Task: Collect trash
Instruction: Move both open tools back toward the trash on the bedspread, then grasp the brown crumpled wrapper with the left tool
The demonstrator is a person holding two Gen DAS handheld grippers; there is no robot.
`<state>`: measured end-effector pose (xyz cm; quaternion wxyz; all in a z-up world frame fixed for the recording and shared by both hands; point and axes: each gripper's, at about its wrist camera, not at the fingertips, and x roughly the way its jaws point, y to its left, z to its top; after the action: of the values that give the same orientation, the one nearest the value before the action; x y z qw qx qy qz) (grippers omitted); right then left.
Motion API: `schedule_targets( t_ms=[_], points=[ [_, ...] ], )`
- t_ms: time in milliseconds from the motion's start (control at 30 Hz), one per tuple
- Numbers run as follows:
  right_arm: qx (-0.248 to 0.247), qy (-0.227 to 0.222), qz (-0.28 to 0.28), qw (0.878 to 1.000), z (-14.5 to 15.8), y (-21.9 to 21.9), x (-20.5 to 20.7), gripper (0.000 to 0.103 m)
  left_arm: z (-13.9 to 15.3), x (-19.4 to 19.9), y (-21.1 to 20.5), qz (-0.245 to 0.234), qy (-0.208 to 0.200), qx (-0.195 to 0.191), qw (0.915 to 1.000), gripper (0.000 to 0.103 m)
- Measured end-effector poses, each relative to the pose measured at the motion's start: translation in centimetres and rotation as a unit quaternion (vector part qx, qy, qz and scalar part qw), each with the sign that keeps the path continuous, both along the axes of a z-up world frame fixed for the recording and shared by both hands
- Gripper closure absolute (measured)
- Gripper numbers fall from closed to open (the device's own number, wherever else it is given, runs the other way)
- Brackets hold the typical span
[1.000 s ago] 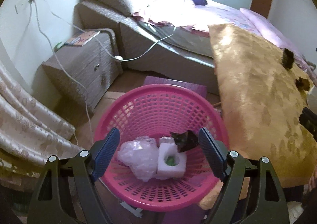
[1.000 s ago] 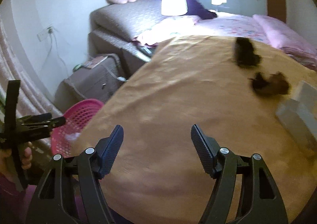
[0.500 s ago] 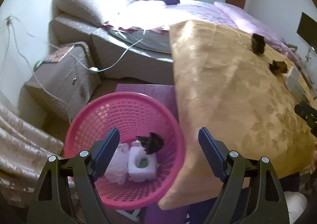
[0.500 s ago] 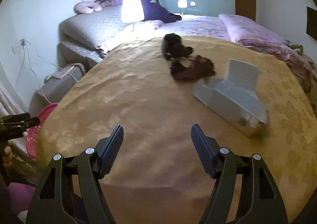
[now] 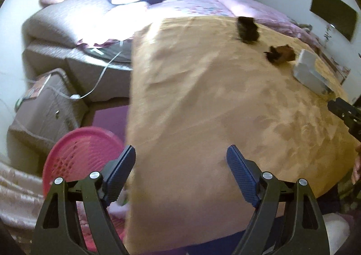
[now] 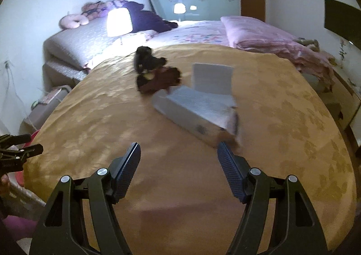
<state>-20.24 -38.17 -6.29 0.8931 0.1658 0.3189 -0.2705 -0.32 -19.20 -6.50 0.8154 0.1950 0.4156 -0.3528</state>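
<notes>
Showing only in the left wrist view, the pink basket (image 5: 74, 153) sits near left. Both grippers, left gripper (image 5: 181, 178) and right gripper (image 6: 179, 171), gape empty. No writing is legible.

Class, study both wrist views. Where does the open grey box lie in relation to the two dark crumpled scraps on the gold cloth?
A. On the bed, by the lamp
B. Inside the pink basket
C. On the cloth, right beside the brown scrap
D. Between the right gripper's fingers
C: the grey box sits on the gold cloth, next to the brown scrap, with the black scrap just beyond.
</notes>
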Motion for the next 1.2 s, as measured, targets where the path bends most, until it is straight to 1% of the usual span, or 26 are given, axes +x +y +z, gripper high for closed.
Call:
schedule_targets(
  t_ms=[133,300,467,667,733,900,1033,1200],
  points=[
    [0.007,-0.006,-0.016,1.0,-0.2,-1.0,-0.8,0.035,-0.1,-0.8,-3.0,-0.028,0.009,-0.003,0.9996,0.023],
    [0.009,-0.013,-0.018,1.0,-0.3,-1.1,-0.9,0.035,0.1,-1.7,-6.8,-0.058,0.009,-0.009,0.9982,0.023],
    [0.007,-0.018,-0.029,0.999,-0.2,-1.7,-1.4,0.035,1.3,-2.1,-10.3,-0.082,0.014,-0.031,0.9961,0.023],
    [0.011,-0.029,-0.045,0.999,0.2,-2.7,-2.3,0.035,3.0,-2.4,-15.4,-0.122,0.003,-0.045,0.9915,0.023],
    [0.013,-0.032,-0.048,0.998,0.2,-3.0,-2.5,0.035,3.4,-2.4,-17.4,-0.138,-0.003,-0.043,0.9895,0.023],
    [0.016,-0.036,-0.049,0.998,0.3,-3.2,-2.6,0.035,3.6,-2.4,-20.9,-0.157,-0.01,-0.041,0.9867,0.023],
    [0.019,-0.038,-0.05,0.998,0.3,-3.4,-2.7,0.035,2.5,-2.1,-23.2,-0.161,-0.016,-0.021,0.9866,0.023],
    [0.023,-0.041,-0.052,0.998,0.3,-3.7,-2.9,0.035,0.9,-1.0,-24.5,-0.16,-0.002,-0.007,0.9872,0.024]
  ],
)
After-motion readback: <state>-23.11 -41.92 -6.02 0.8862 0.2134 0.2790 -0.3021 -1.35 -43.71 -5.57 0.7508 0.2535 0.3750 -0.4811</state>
